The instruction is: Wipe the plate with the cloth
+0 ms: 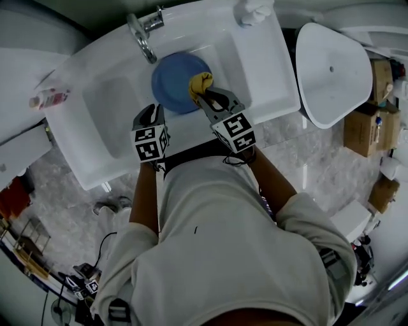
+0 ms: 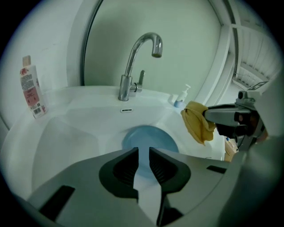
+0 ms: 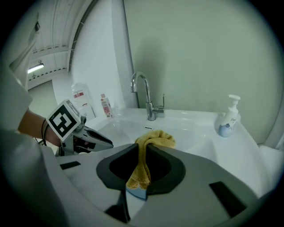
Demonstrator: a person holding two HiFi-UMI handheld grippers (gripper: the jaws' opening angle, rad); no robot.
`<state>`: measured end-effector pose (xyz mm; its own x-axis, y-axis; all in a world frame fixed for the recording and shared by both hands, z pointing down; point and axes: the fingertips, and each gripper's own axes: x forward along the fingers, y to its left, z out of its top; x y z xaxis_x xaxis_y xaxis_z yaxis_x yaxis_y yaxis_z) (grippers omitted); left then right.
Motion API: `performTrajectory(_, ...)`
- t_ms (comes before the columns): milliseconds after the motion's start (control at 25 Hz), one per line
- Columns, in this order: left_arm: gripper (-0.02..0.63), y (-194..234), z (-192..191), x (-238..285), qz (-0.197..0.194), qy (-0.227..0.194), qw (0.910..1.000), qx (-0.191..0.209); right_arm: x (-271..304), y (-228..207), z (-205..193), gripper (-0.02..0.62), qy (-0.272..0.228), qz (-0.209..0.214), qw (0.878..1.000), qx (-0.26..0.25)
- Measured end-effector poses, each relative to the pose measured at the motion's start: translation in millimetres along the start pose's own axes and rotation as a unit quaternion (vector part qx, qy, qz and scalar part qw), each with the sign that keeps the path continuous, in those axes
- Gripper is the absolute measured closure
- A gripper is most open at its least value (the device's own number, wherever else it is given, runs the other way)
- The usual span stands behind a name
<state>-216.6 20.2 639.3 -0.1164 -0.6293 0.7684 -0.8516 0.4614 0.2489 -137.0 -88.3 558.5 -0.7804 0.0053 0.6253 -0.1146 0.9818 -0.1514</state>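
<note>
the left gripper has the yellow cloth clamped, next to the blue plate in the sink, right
No: the right gripper, not the left gripper, clamps the yellow cloth, as the right gripper view shows. The blue plate does lie in the sink.

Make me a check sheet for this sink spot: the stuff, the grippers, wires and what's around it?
Surface: white ceramic sink with a curved chrome tap.
Job's things: round blue plate lies in the basin; yellow terry cloth hangs by its right edge, contact unclear.
Clutter: pink-labelled white bottle on the left rim; white pump soap bottle on the right rim; crumpled white cloth at the back corner.
Grippers: left hand-held gripper open, empty, aimed at the plate; right hand-held gripper shut on the yellow cloth.
Cables: thin black cable on the floor.
Surroundings: white oval fixture, brown cardboard boxes, grey marbled floor.
</note>
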Motion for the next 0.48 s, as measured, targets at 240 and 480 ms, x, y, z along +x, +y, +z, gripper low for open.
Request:
performTrajectory(240, 0.52, 19, -20, 33, 0.01, 0.036, 0.9989, -0.028, 21, -7, -17, 0.543, 0.029, 0.016, 0.999, 0.012)
performTrajectory(480, 0.52, 27, -36, 60, 0.031, 0.058, 0.9963, -0.055, 38, -10, -30, 0.543, 0.047, 0.057, 0.997, -0.002)
